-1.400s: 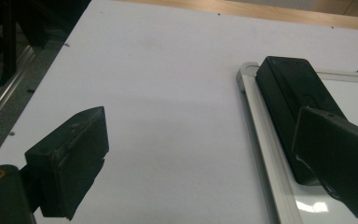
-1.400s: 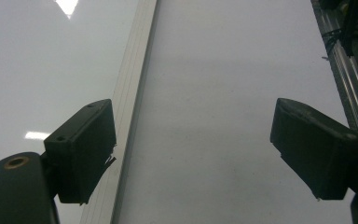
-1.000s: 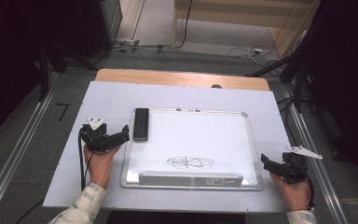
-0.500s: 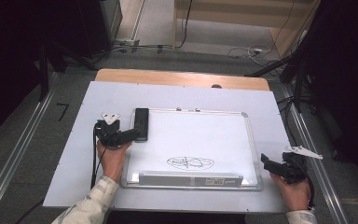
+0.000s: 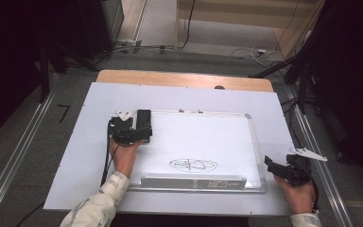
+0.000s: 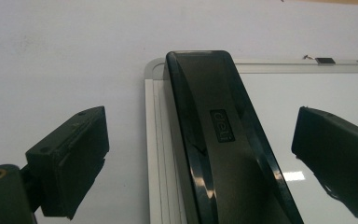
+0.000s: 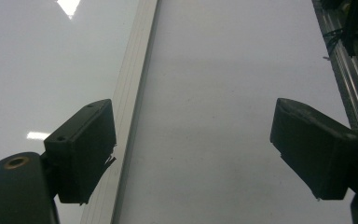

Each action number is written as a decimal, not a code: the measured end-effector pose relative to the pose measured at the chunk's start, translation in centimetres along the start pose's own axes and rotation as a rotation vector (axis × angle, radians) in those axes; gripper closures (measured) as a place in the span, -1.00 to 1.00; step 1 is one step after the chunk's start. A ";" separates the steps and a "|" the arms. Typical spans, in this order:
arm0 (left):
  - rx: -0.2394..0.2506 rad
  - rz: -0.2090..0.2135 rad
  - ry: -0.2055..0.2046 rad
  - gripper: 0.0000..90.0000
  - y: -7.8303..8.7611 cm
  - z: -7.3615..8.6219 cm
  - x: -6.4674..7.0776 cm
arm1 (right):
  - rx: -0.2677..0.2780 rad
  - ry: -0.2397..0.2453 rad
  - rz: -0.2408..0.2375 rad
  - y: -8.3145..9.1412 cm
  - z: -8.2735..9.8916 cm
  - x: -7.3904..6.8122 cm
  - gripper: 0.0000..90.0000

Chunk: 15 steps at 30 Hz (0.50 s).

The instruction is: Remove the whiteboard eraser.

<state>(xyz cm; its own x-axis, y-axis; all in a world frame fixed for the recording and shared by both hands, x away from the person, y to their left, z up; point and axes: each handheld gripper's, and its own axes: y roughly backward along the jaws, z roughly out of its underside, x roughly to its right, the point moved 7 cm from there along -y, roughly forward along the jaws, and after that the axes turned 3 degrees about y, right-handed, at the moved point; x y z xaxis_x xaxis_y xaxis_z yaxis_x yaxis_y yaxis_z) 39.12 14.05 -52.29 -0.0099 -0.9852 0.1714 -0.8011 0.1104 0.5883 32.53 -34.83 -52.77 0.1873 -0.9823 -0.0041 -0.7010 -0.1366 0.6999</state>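
On the whiteboard's (image 5: 203,142) upper-left corner lies the eraser (image 5: 144,124), a long black bar with a glossy curved top and "deli" printed on it, lying lengthwise along the board's left frame. It looks like light, rigid plastic: no give under the jaws, but the shiny rounded top should be slick. Best to take it across the narrow width, mid-length, on the flat side walls and low down rather than on the curved crown. The underside is probably felt, though I can't see it from here.

The left gripper (image 6: 200,158) has its jaws spread wide, one on each side of the eraser, not touching it yet as far as its own view shows. The left hand (image 5: 123,158) comes in from the near edge, forearm angled up and slightly right, gripper pointing along the eraser's length.

The right gripper (image 5: 276,168) sits near the board's lower-right corner, jaws spread and holding nothing, over bare table (image 7: 223,116) just beside the frame. The right hand (image 5: 298,194) rests low at the table's near edge, idle.

A black scribble (image 5: 192,164) sits near the board's bottom middle, well apart from the eraser.
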 end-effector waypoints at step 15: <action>-0.031 -0.029 -0.019 -0.81 -2.6 -1.0 0.8 | 0.001 0.000 0.001 0.0 0.0 0.0 -0.71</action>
<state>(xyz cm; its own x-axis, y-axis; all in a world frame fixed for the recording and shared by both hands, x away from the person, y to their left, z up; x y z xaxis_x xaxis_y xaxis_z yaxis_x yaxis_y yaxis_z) 41.80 13.14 -52.94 0.0016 -0.9903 0.1386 -0.7820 0.0851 0.6174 32.53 -34.85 -52.77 0.1866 -0.9824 -0.0036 -0.7018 -0.1359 0.6993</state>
